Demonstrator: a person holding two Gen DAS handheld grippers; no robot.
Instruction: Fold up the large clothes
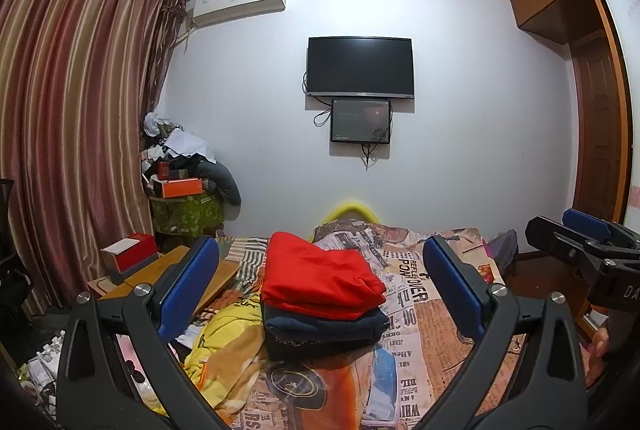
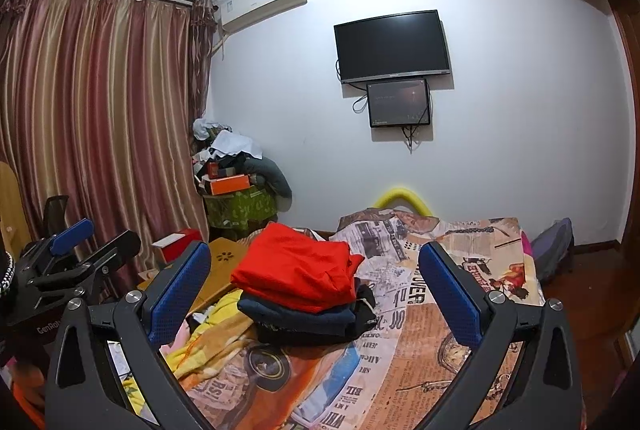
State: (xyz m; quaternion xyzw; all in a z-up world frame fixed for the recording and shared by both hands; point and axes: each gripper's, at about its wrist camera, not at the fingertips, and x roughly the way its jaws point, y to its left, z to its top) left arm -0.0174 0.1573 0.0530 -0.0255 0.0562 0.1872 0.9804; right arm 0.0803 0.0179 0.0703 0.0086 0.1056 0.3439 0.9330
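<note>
A folded red garment (image 1: 320, 276) (image 2: 296, 270) lies on top of a folded dark navy garment (image 1: 326, 328) (image 2: 304, 314), stacked in the middle of the bed. A crumpled yellow garment (image 1: 224, 338) (image 2: 208, 334) lies to the left of the stack. My left gripper (image 1: 320, 290) is open and empty, held above the bed in front of the stack. My right gripper (image 2: 316, 290) is open and empty, also facing the stack. Each gripper shows at the edge of the other's view, the right one (image 1: 576, 242) and the left one (image 2: 80, 250).
The bed (image 1: 432, 330) has a newspaper-print cover. A wooden board (image 1: 160, 270) and a red box (image 1: 132, 250) sit at the left. A cluttered pile (image 1: 180, 166) stands by the curtain (image 1: 72, 110). A TV (image 1: 360, 66) hangs on the far wall. A wardrobe (image 1: 600, 110) is at the right.
</note>
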